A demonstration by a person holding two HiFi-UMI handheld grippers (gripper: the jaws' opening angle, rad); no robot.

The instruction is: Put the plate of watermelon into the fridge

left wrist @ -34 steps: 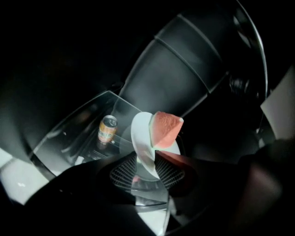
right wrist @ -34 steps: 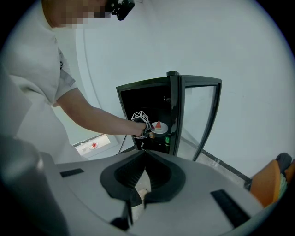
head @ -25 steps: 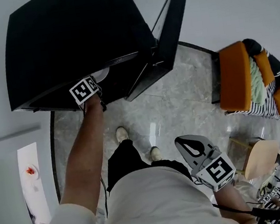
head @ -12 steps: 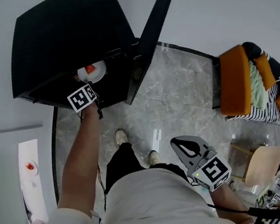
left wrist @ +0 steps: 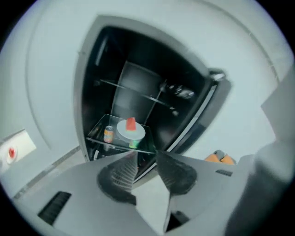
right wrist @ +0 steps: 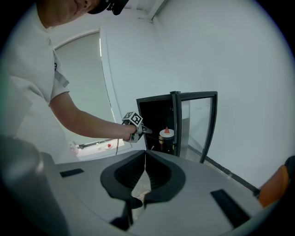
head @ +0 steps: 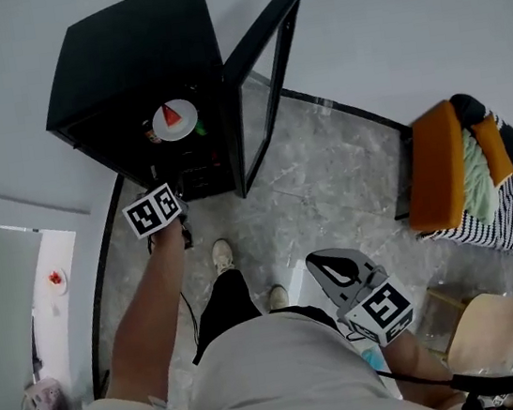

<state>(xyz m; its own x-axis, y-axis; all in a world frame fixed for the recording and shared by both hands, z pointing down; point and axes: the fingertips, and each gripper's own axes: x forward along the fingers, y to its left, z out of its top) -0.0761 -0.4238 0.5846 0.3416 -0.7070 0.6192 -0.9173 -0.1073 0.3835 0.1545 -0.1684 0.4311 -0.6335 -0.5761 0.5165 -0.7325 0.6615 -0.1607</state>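
Black fridge (head: pixel 131 56), glass door (head: pixel 263 85) swung wide. The plate of watermelon (head: pixel 175 121) sits on the glass shelf (left wrist: pixel 99 131) inside, beside a can (left wrist: pixel 108 133), with nothing touching it, so placement looks done to me. My left gripper (left wrist: pixel 146 154) hangs outside the opening, jaws apart but closing, nothing between them. The right gripper (right wrist: pixel 144 154) sits low at the waist, jaws met, empty. I judge it is kept free for the door.

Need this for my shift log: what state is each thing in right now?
Fridge door: open.
Plate of watermelon: resting on the glass shelf inside.
Can: upright beside the plate.
Left gripper: jaws apart, closing, nothing between them.
Right gripper: shut, empty.
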